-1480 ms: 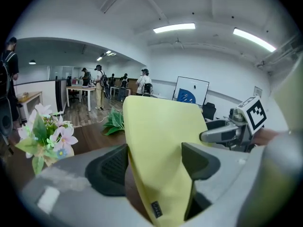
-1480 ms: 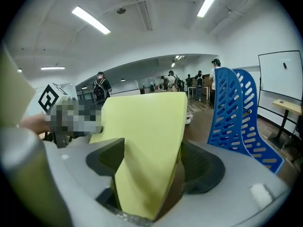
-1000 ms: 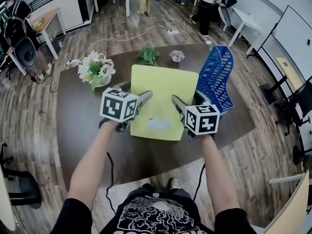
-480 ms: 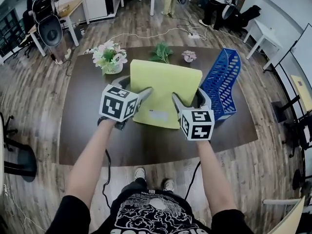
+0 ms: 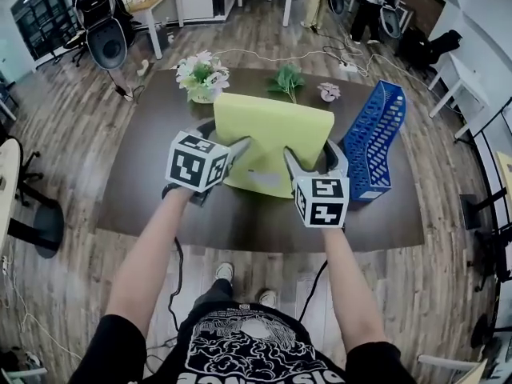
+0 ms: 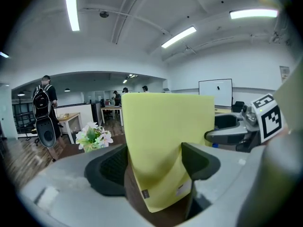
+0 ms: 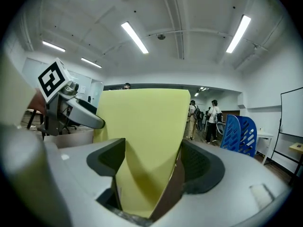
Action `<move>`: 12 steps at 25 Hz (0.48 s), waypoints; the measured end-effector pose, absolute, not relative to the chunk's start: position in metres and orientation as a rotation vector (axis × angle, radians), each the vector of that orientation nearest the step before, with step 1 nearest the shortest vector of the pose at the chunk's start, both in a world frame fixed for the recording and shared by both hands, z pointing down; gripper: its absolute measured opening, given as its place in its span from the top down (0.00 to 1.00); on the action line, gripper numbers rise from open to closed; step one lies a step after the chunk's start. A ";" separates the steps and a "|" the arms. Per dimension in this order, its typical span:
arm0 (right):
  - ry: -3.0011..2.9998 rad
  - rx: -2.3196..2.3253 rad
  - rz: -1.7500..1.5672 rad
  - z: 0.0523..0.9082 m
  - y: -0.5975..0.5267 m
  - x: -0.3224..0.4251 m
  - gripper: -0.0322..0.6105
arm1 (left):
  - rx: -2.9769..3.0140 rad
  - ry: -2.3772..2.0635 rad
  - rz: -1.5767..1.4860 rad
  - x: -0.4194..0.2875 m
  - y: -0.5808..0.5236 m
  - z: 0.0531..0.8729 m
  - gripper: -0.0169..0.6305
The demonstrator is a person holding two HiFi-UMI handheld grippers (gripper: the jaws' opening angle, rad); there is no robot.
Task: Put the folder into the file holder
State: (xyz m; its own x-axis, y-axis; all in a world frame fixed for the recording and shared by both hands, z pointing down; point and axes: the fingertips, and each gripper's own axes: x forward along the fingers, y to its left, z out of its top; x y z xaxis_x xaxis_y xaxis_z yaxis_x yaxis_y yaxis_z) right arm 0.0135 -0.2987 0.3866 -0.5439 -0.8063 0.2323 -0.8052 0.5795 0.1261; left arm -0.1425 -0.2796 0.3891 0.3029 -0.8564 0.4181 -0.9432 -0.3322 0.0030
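We see the folder (image 5: pixel 276 142) tipped up steeply just left of the blue file holder (image 5: pixel 374 138) in the head view, apart from it and not in any slot. It's a plain pale yellow-green rectangle w/ slightly rounded top corners. A small white label (image 5: pixel 264 180) sits near its lower edge, and a tiny grey tab (image 6: pixel 144 193) sits on the lower side edge. The sheet isn't flat: it bows btwn the jaws, w/ a soft shadowed fold low down in both gripper views.

The left gripper (image 6: pixel 155 164) grasps the lower corner farther from the file holder. Its jaws stand wide, w/ the folder running slantwise across the gap and against the pads (image 6: pixel 201 162). The right gripper (image 7: pixel 155 163) grasps the lower corner nearer the file holder the same way, jaws wide and the sheet wedged diagonally from one pad to the other. That gripper sits btwn the folder & the file holder's near end, close to it.

We can't tell if the folder's bottom edge touches the dark brown table (image 5: pixel 144 190) that the file holder stands on.

Beyond the folder, well apart from the file holder, is a pot of white & pink flowers (image 5: pixel 202 77). A green plant (image 5: pixel 288 78) is closer to it, & a small pot (image 5: pixel 328 92) is closest, near its far end.
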 end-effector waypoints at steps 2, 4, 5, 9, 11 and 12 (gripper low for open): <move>-2.557 1.309 -0.010 0.386 -0.295 0.012 0.39 | 2.297 -1.659 0.511 -0.144 -0.274 0.389 0.41; -2.572 1.295 -0.017 0.384 -0.292 0.010 0.40 | 2.275 -1.670 0.516 -0.145 -0.270 0.388 0.41; -2.581 1.288 -0.018 0.384 -0.291 0.010 0.40 | 2.266 -1.676 0.519 -0.145 -0.268 0.388 0.41; -2.614 1.242 -0.003 0.382 -0.287 0.013 0.40 | 2.247 -1.689 0.535 -0.141 -0.259 0.389 0.41; -2.623 1.208 -0.008 0.383 -0.285 0.014 0.40 | 2.245 -1.688 0.547 -0.141 -0.257 0.390 0.41; -2.626 1.191 -0.014 0.383 -0.285 0.013 0.40 | 2.243 -1.688 0.553 -0.141 -0.256 0.390 0.41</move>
